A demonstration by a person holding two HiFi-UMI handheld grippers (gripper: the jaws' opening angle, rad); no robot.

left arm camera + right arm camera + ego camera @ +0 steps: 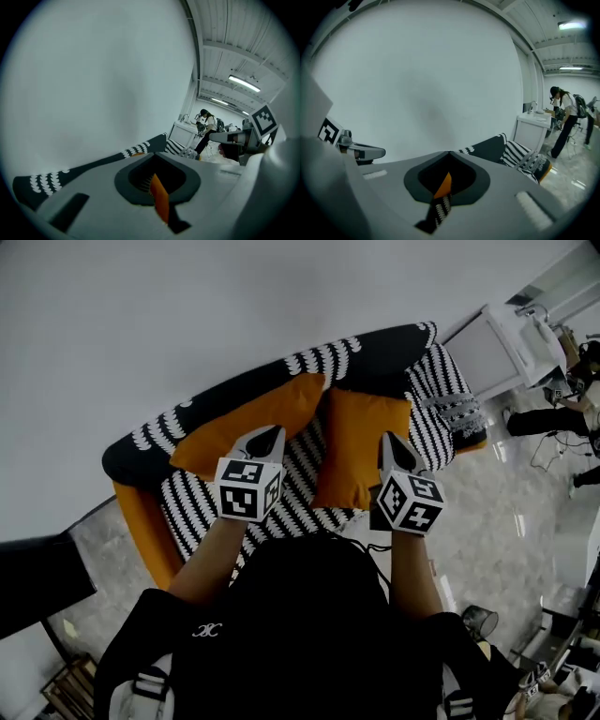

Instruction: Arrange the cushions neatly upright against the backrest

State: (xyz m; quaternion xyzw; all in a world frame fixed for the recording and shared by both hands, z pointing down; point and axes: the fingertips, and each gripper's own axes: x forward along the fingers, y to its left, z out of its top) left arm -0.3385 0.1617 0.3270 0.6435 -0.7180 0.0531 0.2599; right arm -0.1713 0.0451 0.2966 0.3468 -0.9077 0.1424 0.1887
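Observation:
A black-and-white patterned sofa [202, 498] with orange sides stands against a white wall. Two orange cushions are on its seat. The left cushion [239, 423] leans slanted along the black backrest [281, 371]. The right cushion [354, 446] stands more upright near the middle. My left gripper [271, 435] hovers shut over the left cushion's lower edge and holds nothing. My right gripper [390, 440] hangs shut beside the right cushion's right edge, also holding nothing. An orange sliver of cushion [159, 197] shows through the left gripper's closed jaws, and another sliver of orange cushion [444, 183] shows through the right's.
A grey patterned throw [459, 413] lies at the sofa's right end. A white cabinet [511, 343] stands beyond it, with a person [562, 117] working near it. A dark bin [478, 620] sits on the marble floor at right; a wooden crate [66, 690] at lower left.

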